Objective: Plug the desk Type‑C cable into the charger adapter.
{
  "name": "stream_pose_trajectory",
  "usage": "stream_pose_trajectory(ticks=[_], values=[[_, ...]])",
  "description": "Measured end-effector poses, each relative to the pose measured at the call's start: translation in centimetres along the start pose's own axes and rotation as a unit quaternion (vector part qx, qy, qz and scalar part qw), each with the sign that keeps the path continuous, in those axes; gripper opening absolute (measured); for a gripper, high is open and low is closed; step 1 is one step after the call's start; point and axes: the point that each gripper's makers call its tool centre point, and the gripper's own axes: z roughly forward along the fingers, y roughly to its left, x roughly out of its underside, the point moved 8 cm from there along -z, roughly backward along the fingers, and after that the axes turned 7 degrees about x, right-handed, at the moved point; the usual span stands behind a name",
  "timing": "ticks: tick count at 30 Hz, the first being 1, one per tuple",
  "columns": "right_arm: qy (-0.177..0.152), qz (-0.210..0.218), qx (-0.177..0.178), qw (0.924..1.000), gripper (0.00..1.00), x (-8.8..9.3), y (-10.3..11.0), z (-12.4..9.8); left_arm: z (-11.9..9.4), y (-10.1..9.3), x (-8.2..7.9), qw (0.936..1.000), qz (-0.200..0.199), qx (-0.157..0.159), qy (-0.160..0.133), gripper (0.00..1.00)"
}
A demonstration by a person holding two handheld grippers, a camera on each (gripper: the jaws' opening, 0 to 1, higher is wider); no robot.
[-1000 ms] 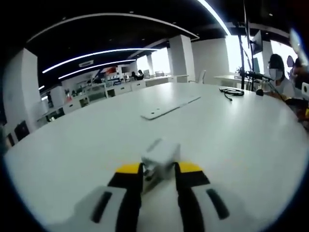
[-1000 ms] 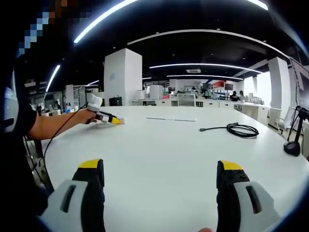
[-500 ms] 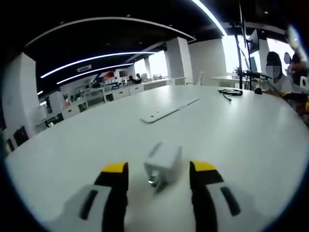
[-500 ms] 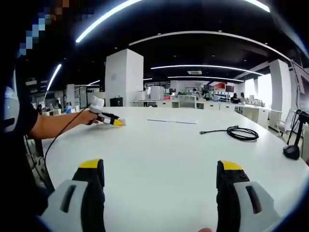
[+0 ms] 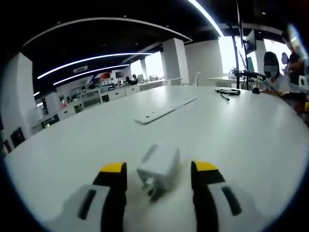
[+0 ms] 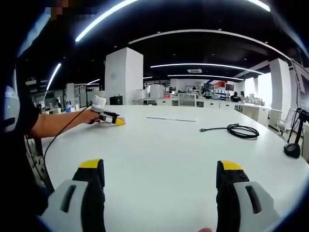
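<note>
White charger adapter (image 5: 158, 165) lay on the table (image 5: 241, 130) between our left hand-held gripper's (image 5: 159, 175) parted jaws, our right hand-held gripper (image 6: 161, 174) gaped empty, and we judged fetching the distant Type-C cable (image 6: 235, 130) came next.

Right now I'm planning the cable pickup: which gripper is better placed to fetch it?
The right gripper: it is open and empty, with the black Type-C cable ahead to its right on the table. The left gripper straddles the white charger adapter.
</note>
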Motion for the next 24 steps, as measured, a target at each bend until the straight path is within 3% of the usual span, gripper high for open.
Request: stream_pose_trajectory(ticks=[12, 24], values=[[-0.001, 0.001, 0.002, 1.0, 0.97, 0.12, -0.04, -0.21, 0.38, -0.34, 0.0, 1.0, 0.003, 0.009, 0.002, 0.42], [0.001, 0.002, 0.0, 1.0, 0.97, 0.3, 0.04, -0.31, -0.02, -0.62, 0.18, 1.0, -0.007, -0.006, 0.002, 0.34]])
